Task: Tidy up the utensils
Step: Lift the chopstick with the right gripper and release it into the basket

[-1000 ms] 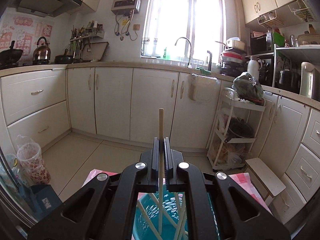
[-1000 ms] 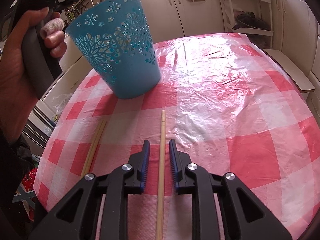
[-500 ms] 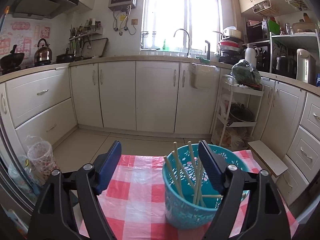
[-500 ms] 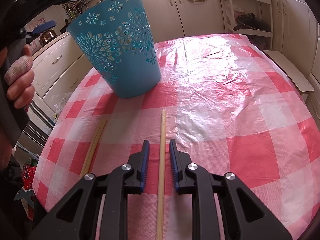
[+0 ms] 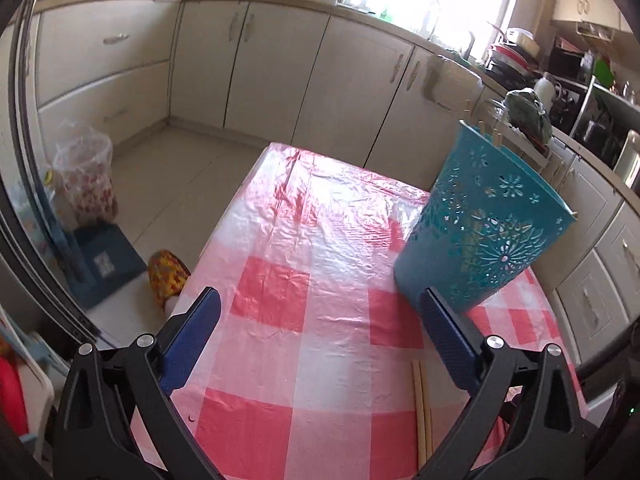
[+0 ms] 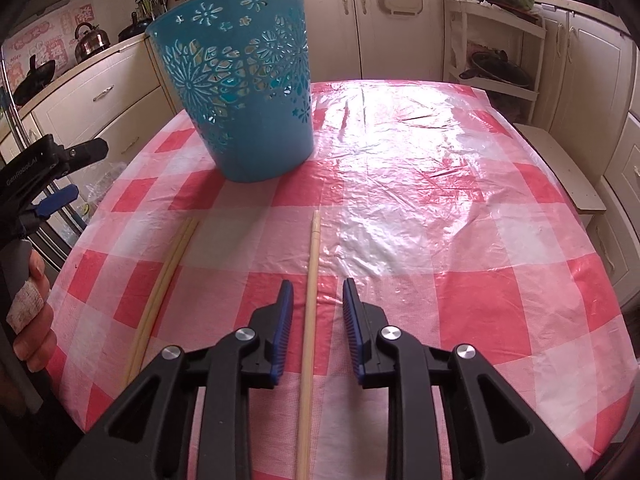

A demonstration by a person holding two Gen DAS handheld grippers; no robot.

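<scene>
A teal cut-out basket point(image 6: 244, 92) stands on the red-and-white checked tablecloth point(image 6: 440, 200) and holds several chopsticks; their tips point(image 5: 496, 138) poke over its rim in the left wrist view, where the basket point(image 5: 480, 224) stands ahead right. My right gripper point(image 6: 316, 292) is open, low over the table, its jaws on either side of a single chopstick point(image 6: 310, 312) without touching it. A pair of chopsticks point(image 6: 164, 292) lies to its left, also seen in the left wrist view point(image 5: 422, 420). My left gripper point(image 5: 320, 312) is wide open and empty above the table's left part.
Kitchen cabinets point(image 5: 280, 80) run along the far wall. A wire rack point(image 6: 496, 52) and a small wooden stool point(image 6: 560, 168) stand beyond the table's right edge. A bagged bin point(image 5: 84, 176) and a blue box point(image 5: 104, 260) are on the floor to the left.
My left gripper opened, let its chopstick drop into the basket, then drew back left and tilted down toward the table. My right gripper opened a little wider around the single chopstick.
</scene>
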